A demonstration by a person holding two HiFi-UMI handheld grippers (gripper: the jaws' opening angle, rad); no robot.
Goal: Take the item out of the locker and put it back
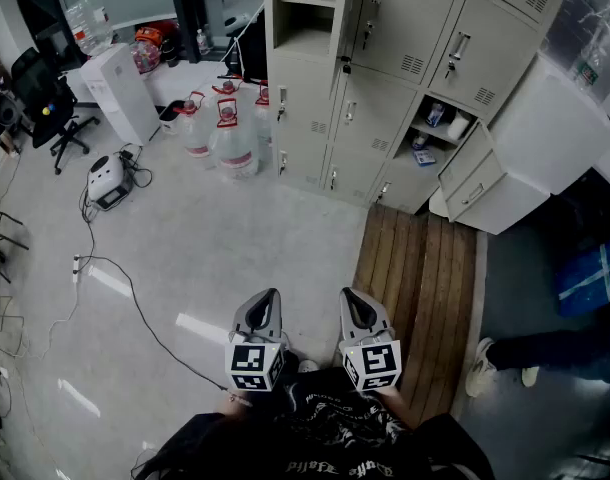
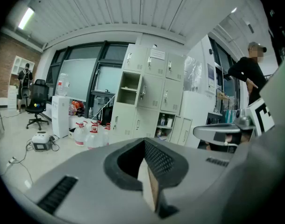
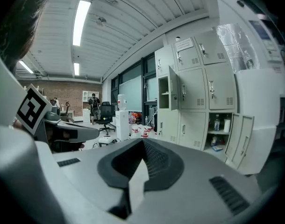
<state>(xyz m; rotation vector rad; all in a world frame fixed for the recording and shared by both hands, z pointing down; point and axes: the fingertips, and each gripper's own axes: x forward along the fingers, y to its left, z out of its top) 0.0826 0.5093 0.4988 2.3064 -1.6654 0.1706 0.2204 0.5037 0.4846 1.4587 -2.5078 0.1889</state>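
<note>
The left gripper (image 1: 268, 299) and right gripper (image 1: 351, 299) are hanging side by side, well short of the locker (image 1: 385, 78), over the floor (image 1: 215, 258) in front of it. The left fingers (image 2: 157, 158) are pressing together on nothing, and the right fingers (image 3: 154, 160) are likewise sitting closed and empty. A bottle (image 1: 435, 115) and a white roll (image 1: 459, 126) are resting inside the locker's open lower compartment.

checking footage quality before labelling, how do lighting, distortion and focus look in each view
Head view: dim, even light, glare streaks on the glossy grey floor; the beige metal lockers look sharp. Left gripper view: strong fisheye bending and dark corners; the closed left tool is soft up close. Right gripper view: same fisheye; the ceiling strip light is blown out, the closed right tool blurred.
</note>
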